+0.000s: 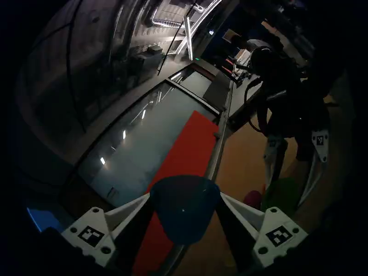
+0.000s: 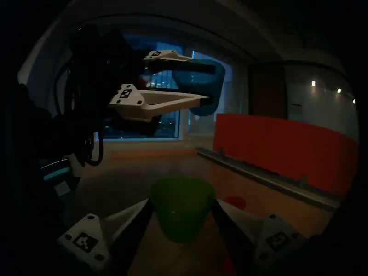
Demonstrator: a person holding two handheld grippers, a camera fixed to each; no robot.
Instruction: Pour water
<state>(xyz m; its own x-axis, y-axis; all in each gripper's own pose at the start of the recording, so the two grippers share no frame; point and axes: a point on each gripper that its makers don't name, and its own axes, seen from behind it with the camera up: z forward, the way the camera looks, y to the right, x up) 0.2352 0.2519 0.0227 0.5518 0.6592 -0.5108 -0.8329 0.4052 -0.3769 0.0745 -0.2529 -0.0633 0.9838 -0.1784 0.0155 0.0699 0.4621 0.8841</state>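
The blue cup (image 1: 184,216) is translucent and tapered, and both fingers of the left gripper (image 1: 184,200) clamp it. The green cup (image 2: 181,216) has the same form. The right gripper (image 2: 182,202) grips it on both sides, low over the wooden tabletop (image 2: 133,184), near the edge that carries the red panel (image 2: 285,147). The contents of either cup cannot be determined. The right gripper view shows the blue cup raised well above the tabletop. The left gripper view shows the green cup from above.
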